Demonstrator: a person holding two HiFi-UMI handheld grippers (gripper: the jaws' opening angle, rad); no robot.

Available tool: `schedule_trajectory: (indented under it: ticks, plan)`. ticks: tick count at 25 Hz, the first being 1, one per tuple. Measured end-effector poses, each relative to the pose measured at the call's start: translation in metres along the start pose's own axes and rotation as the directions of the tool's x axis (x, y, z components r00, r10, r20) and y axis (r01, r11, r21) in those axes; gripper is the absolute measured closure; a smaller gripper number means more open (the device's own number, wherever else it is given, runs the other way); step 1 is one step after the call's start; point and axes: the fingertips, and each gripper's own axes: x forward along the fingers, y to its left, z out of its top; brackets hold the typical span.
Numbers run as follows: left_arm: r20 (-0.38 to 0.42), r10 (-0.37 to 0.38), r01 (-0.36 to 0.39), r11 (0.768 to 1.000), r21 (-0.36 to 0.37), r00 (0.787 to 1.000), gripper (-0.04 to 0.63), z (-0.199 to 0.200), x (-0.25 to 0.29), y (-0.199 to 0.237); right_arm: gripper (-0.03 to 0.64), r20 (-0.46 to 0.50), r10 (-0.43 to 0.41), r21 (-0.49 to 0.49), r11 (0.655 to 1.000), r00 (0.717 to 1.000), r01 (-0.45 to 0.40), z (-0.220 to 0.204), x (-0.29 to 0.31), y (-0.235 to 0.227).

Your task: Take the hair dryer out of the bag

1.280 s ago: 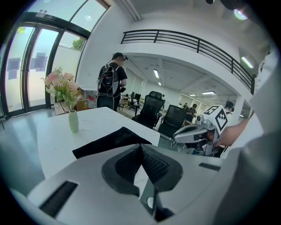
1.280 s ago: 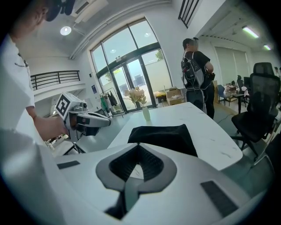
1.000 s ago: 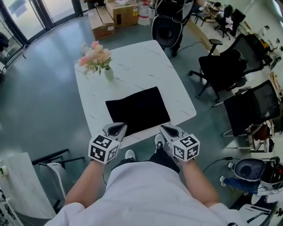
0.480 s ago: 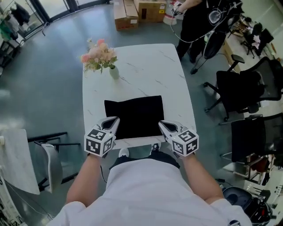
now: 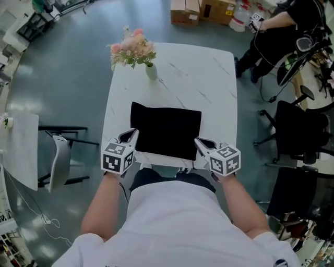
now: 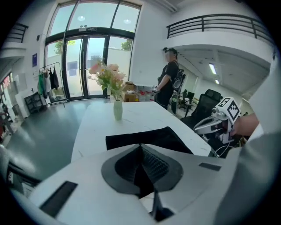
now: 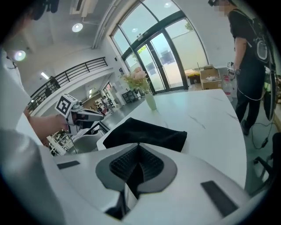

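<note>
A flat black bag (image 5: 166,130) lies on the near half of the white marble table (image 5: 203,78); no hair dryer shows. The bag also appears in the left gripper view (image 6: 149,137) and in the right gripper view (image 7: 145,133). My left gripper (image 5: 132,135) is shut and empty, hovering at the bag's near left corner. My right gripper (image 5: 200,142) is shut and empty too, at the bag's near right corner. Each gripper sees the other across the bag: the right gripper (image 6: 210,125) and the left gripper (image 7: 90,115).
A vase of pink flowers (image 5: 136,49) stands at the table's far left. A person in black (image 5: 282,26) stands beyond the far right corner. Cardboard boxes (image 5: 201,10) sit behind the table, black office chairs (image 5: 300,130) to the right, a chair (image 5: 60,156) to the left.
The head view has swung, so the table now sits squarer in front. Both grippers have moved forward and lower, from the table's near edge to the bag's near corners. Jaws stay shut.
</note>
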Motion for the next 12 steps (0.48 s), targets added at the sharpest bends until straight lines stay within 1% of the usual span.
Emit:
schedule_trajectory:
  ticks: [3,6,7,8,10,11,12]
  plan:
    - [-0.030,0.071,-0.071,0.997,-0.018,0.997,0.577,-0.012,-0.003,0.024,0.598,-0.016,0.012,-0.041,0.999,1.000,-0.012,0.003,0.006,-0.004]
    - [-0.059,0.081,-0.084,0.995,-0.052,0.995,0.574,-0.022,-0.007,0.044,0.598,-0.015,-0.002,-0.045,0.999,1.000,0.002,0.004,0.013,-0.005]
    - [-0.064,0.073,-0.077,0.995,-0.061,0.995,0.570,-0.025,-0.006,0.048,0.598,-0.012,-0.014,-0.039,0.999,1.000,0.014,0.004,0.014,-0.006]
    - [-0.070,0.060,-0.064,0.996,-0.068,0.996,0.553,-0.027,-0.003,0.051,0.598,-0.008,-0.029,-0.028,0.999,1.000,0.029,0.004,0.015,-0.008]
    - [-0.092,0.014,-0.021,0.997,-0.076,0.996,0.478,-0.032,0.006,0.052,0.598,0.003,-0.057,0.001,0.998,0.998,0.057,0.003,0.015,-0.010]
    - [-0.106,-0.015,0.007,0.997,-0.077,0.994,0.453,-0.035,0.011,0.050,0.598,0.006,-0.069,0.011,0.998,0.998,0.069,0.002,0.015,-0.010]
    - [-0.121,-0.045,0.036,0.997,-0.075,0.992,0.446,-0.039,0.017,0.047,0.598,0.006,-0.080,0.014,0.997,0.997,0.080,0.001,0.016,-0.009]
